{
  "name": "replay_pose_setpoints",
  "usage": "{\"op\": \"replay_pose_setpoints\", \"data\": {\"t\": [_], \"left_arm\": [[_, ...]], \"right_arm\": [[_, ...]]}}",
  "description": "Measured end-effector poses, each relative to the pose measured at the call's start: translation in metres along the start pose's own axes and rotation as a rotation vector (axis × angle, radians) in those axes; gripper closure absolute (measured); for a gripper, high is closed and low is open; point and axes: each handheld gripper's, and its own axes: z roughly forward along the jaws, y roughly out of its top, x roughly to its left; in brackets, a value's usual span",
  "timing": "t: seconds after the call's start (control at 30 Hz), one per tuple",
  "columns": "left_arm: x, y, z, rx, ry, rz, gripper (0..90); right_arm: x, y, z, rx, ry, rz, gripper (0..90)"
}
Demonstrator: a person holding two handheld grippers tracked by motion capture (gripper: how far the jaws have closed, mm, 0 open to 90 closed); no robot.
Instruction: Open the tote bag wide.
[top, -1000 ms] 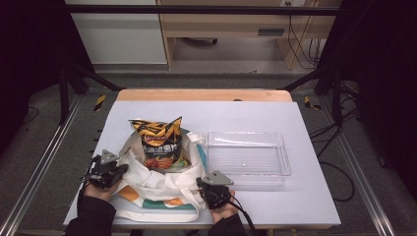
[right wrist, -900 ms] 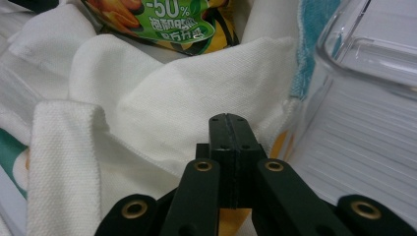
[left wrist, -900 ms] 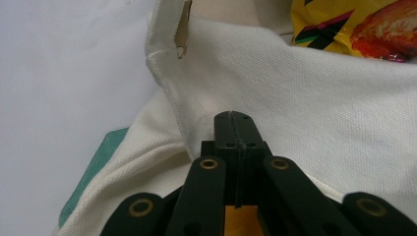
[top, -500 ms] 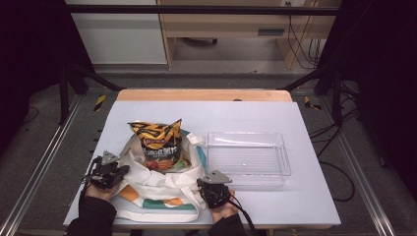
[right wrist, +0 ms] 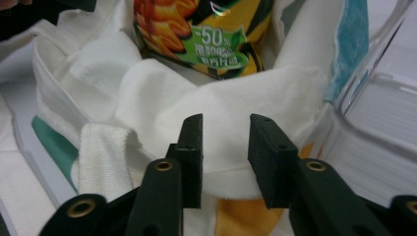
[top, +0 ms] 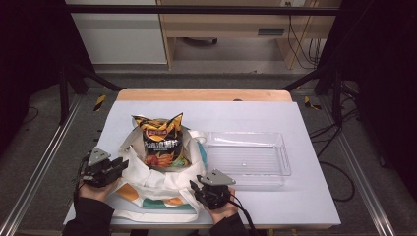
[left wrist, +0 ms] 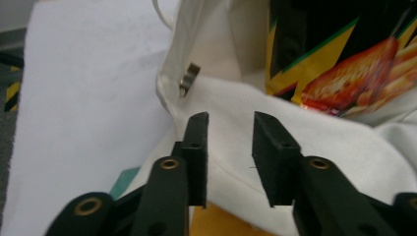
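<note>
A black, yellow and orange chip bag (top: 160,142) stands upright inside a white tote bag (top: 147,184) with orange and teal print, which lies slumped on the table. My left gripper (top: 122,164) is at the tote's left rim and is open. In the left gripper view its jaws (left wrist: 228,147) straddle the white cloth (left wrist: 305,132), with the chip bag (left wrist: 344,64) just beyond. My right gripper (top: 194,187) is open at the tote's near right rim. In the right gripper view the gripper (right wrist: 223,147) frames a fold of white cloth (right wrist: 231,103) below the chip bag (right wrist: 206,34).
A clear plastic tray (top: 282,157) lies right of the tote; its wall (right wrist: 378,123) is close beside my right gripper. A metal snap (left wrist: 189,78) sits on the tote's rim. A tote handle strap (right wrist: 101,152) lies left of the right jaws. The white table top (top: 305,206) extends to the right.
The left gripper has shifted slightly toward the near edge of the table. The right gripper, tote and chip bag stay much as before.
</note>
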Motion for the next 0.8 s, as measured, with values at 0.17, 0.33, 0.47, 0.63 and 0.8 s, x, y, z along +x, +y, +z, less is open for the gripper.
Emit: {"op": "replay_pose_setpoints", "data": {"t": [0.17,0.33,0.47,0.63,0.8], "left_arm": [[-0.003,0.006,-0.012,-0.067,-0.014,-0.020,54.5],[-0.008,0.012,-0.019,-0.110,-0.020,-0.021,47.1],[-0.010,0.017,-0.026,-0.142,-0.024,-0.028,41.6],[-0.014,0.023,-0.031,-0.158,-0.029,-0.027,39.2],[-0.017,0.027,-0.034,-0.170,-0.035,-0.019,38.1]], "right_arm": [[0.002,0.015,-0.009,-0.060,0.028,-0.010,54.3],[-0.002,0.030,-0.018,-0.109,0.032,-0.014,47.1],[-0.006,0.041,-0.023,-0.156,0.056,-0.022,40.3],[-0.009,0.054,-0.026,-0.181,0.058,-0.018,34.9],[-0.012,0.066,-0.028,-0.201,0.043,-0.037,32.5]]}}
